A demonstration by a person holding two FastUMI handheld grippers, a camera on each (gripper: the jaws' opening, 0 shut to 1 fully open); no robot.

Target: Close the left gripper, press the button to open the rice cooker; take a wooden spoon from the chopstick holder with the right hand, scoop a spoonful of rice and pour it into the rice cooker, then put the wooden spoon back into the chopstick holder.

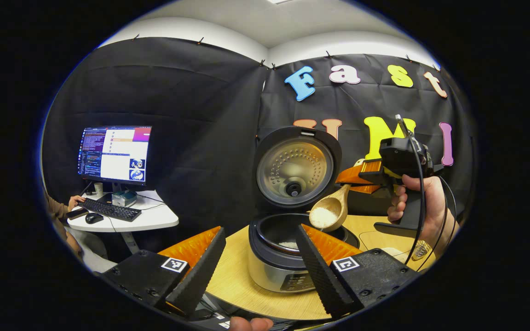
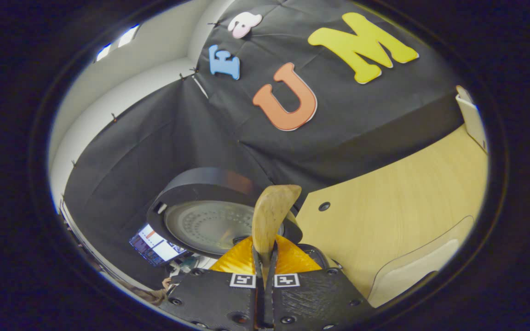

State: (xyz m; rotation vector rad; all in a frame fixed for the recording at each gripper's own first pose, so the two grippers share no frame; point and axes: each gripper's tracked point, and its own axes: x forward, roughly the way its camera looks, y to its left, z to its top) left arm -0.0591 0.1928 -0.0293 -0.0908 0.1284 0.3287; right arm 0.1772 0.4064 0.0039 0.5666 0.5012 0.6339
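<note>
In the left gripper view, the left gripper holds its two fingers wide apart with nothing between them, low in front of a round silver-and-black rice cooker that stands on the pale wooden round table. The cooker's lid is swung up and back, its shiny metal underside facing forward, and a small patch of white rice lies in the dark inner pot. Above the pot's right rim hangs a light wooden spoon, its bowl tilted toward the pot and carrying a heap of white grains; its handle runs up into the right gripper, held by a hand with a gold watch at the wrist. Off to the left, a lit computer monitor and a black keyboard sit on a white desk where a person's hand rests. The right gripper view gives what that one cannot: the right gripper is clamped tight on the spoon's handle, both fingers pressing its sides, with the curved back of the spoon rising before the raised lid and bare tabletop spreading to the right.
</note>
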